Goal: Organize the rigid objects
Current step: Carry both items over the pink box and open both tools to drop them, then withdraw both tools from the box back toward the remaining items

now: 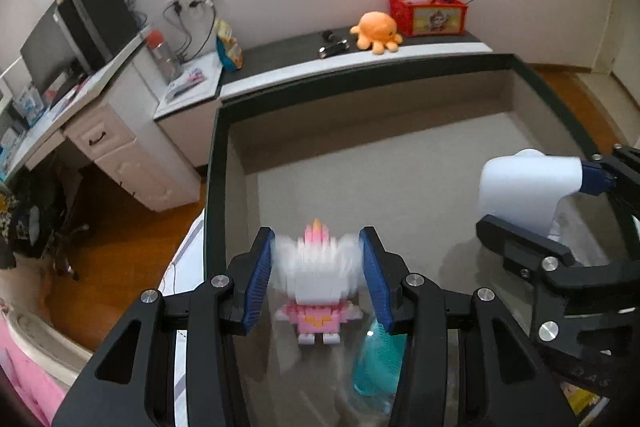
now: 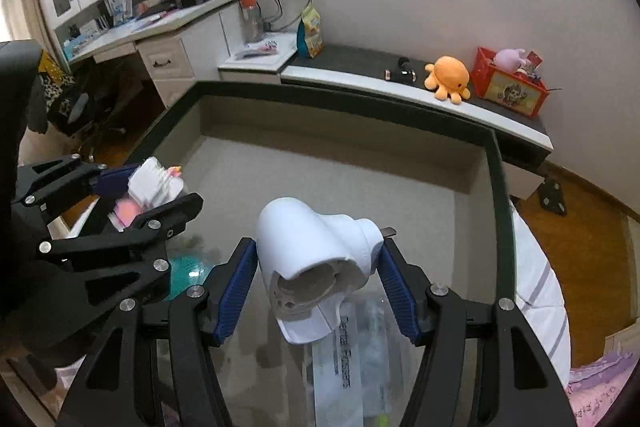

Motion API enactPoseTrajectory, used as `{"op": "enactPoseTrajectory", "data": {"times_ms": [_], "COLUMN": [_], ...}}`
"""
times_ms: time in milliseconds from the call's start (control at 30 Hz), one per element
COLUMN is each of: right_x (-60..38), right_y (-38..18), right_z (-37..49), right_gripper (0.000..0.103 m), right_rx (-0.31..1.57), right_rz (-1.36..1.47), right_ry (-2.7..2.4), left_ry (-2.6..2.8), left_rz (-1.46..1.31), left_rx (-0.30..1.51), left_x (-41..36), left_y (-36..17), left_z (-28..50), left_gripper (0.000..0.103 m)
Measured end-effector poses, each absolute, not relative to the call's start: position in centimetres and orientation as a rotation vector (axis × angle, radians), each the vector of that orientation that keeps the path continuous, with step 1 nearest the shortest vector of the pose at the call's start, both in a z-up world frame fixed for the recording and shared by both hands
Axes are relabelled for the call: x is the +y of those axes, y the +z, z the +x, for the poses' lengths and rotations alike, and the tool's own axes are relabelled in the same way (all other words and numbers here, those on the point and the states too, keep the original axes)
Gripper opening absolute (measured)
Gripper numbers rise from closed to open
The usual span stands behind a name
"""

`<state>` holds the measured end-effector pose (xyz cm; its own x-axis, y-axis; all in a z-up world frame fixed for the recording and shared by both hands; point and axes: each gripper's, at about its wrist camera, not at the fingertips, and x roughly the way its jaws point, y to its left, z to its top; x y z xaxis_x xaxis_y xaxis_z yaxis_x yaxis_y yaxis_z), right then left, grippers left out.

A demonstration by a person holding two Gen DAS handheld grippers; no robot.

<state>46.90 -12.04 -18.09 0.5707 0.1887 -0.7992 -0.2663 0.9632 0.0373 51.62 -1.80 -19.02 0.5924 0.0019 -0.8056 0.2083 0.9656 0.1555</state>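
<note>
My left gripper (image 1: pixel 318 255) is shut on a pink and white block figure (image 1: pixel 316 279), held above the floor of a large grey bin (image 1: pixel 224 155). The figure also shows in the right wrist view (image 2: pixel 154 183), blurred. My right gripper (image 2: pixel 316 259) is shut on a white plastic pipe elbow (image 2: pixel 316 247), also above the bin floor. The elbow shows at the right in the left wrist view (image 1: pixel 524 187). The two grippers hang side by side, left one to the left.
A teal object (image 1: pixel 376 359) and a clear printed plastic bag (image 2: pixel 352 359) lie on the bin floor below the grippers. Behind the bin a low shelf (image 2: pixel 360 83) carries an orange plush octopus (image 2: pixel 448 79) and a red crate (image 2: pixel 508 87). A desk stands far left.
</note>
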Motion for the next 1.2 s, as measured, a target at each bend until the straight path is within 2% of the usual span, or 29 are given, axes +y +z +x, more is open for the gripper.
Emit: {"op": "enactPoseTrajectory", "data": {"times_ms": [33, 167, 233, 300, 433, 500, 567, 867, 1200], "right_x": [-12.0, -12.5, -12.9, -13.3, -14.2, -14.4, -14.5, -14.6, -14.3], "right_y": [-18.1, -17.2, -16.3, -14.9, -11.5, -10.0, -8.2, -4.7, -5.0], "right_z": [46.9, 46.8, 46.5, 45.3, 41.3, 38.9, 35.7, 21.8, 11.6], "right_gripper": [0.064, 0.065, 0.081, 0.081, 0.081, 0.082, 0.083, 0.088, 0.089], "right_rx": [0.923, 0.881, 0.847, 0.805, 0.701, 0.652, 0.582, 0.346, 0.183], "right_rz": [-0.085, -0.06, -0.039, -0.023, 0.014, 0.017, 0.016, 0.014, -0.023], "right_ry": [0.266, 0.251, 0.245, 0.244, 0.246, 0.254, 0.252, 0.245, 0.102], "left_ry": [-0.123, -0.099, -0.121, -0.109, -0.11, -0.111, -0.112, -0.084, -0.069], "left_rz": [0.235, 0.216, 0.169, 0.143, 0.103, 0.078, 0.068, 0.039, 0.064], "left_rx": [0.928, 0.891, 0.868, 0.823, 0.695, 0.615, 0.538, 0.284, 0.187], "left_x": [-1.6, -0.9, -0.2, 0.5, 1.5, 2.0, 2.3, 2.6, 2.0], "left_y": [-19.0, -18.1, -17.1, -15.7, -12.1, -10.0, -8.5, -4.7, -4.4], "left_z": [51.6, 50.7, 49.7, 48.1, 43.7, 40.2, 37.1, 21.4, 11.1], "left_gripper": [0.047, 0.07, 0.072, 0.083, 0.088, 0.099, 0.103, 0.103, 0.103]}}
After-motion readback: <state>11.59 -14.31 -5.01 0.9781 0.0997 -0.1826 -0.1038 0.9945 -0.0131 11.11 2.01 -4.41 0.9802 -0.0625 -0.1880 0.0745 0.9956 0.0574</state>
